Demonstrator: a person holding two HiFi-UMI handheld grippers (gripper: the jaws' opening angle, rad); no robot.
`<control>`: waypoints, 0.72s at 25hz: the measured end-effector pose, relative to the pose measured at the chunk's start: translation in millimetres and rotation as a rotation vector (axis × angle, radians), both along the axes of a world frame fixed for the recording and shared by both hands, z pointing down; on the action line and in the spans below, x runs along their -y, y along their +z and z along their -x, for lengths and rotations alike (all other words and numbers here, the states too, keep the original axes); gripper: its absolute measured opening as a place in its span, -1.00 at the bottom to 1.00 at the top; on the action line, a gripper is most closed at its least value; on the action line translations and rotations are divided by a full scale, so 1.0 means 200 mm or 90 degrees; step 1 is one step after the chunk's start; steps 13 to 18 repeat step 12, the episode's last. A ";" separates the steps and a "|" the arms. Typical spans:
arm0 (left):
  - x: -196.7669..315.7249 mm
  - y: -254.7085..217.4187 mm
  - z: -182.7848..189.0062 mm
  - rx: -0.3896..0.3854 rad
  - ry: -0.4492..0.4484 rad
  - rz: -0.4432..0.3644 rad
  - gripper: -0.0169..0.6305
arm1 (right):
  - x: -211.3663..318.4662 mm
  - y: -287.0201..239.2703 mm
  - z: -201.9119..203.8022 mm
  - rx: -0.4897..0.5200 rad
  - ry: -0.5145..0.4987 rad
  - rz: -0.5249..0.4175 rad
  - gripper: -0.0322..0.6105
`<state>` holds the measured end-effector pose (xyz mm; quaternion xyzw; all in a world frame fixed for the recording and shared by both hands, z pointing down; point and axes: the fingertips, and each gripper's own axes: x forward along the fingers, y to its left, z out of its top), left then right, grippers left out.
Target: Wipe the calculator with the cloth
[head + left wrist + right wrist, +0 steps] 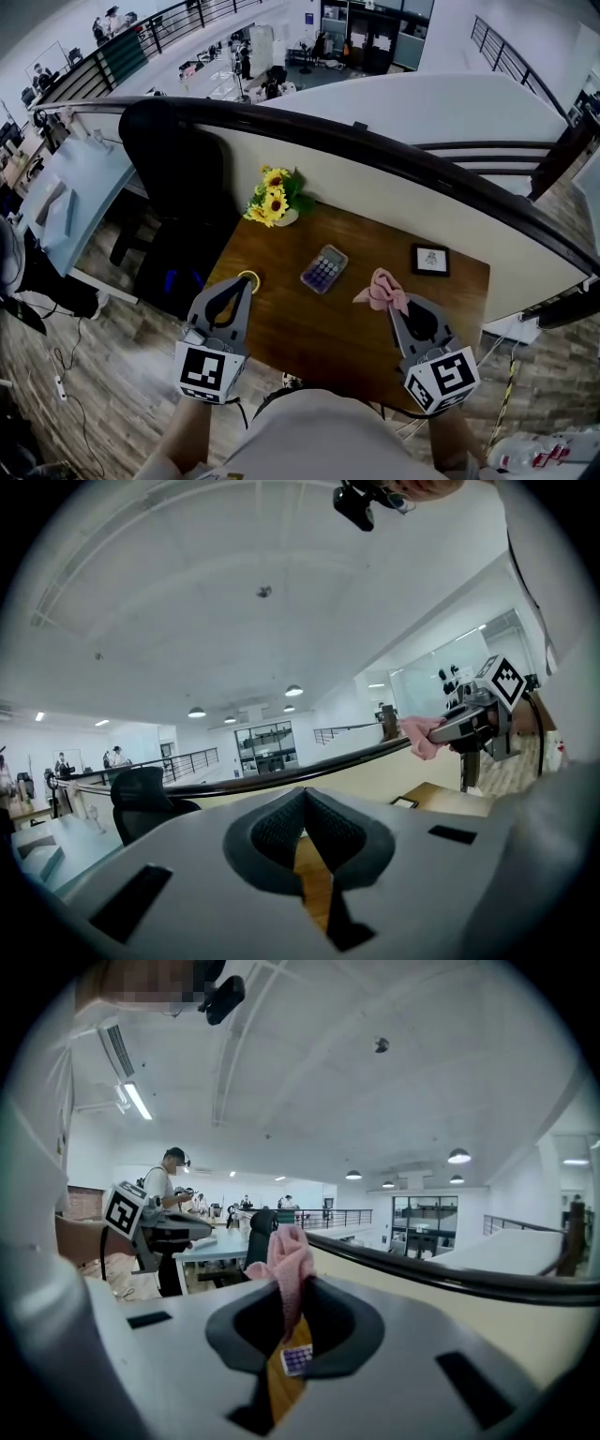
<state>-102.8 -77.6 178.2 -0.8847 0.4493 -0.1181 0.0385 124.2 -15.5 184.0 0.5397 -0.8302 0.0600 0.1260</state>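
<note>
Your right gripper (401,305) pinches the pink cloth (382,289), which bunches beyond its fingertips. Your left gripper (246,281) is pressed together on nothing. The calculator (324,268) lies flat ahead of both, left of the right fingertips. Its long axis slants near-left to far-right, display end seemingly away from you. Unbraced, it could skid under a wipe, or bare jaw tips could scrape the keys.

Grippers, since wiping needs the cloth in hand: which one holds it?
The right gripper, shut on the pink cloth; the left gripper is shut on nothing.
</note>
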 end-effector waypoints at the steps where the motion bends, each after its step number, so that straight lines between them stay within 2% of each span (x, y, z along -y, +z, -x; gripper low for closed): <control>1: 0.00 0.00 0.00 0.004 -0.002 -0.002 -0.94 | 0.00 0.00 0.00 0.000 0.001 0.001 -0.80; 6: 0.01 -0.03 0.00 -0.002 0.001 -0.005 -0.94 | 0.02 0.01 -0.03 -0.003 0.007 0.004 -0.80; 12: 0.03 -0.01 0.10 0.027 -0.013 -0.002 -0.94 | 0.03 0.01 -0.01 0.005 0.013 0.007 -0.80; 18: 0.03 -0.01 0.10 0.027 -0.013 -0.002 -0.94 | 0.03 0.01 -0.01 0.005 0.013 0.007 -0.80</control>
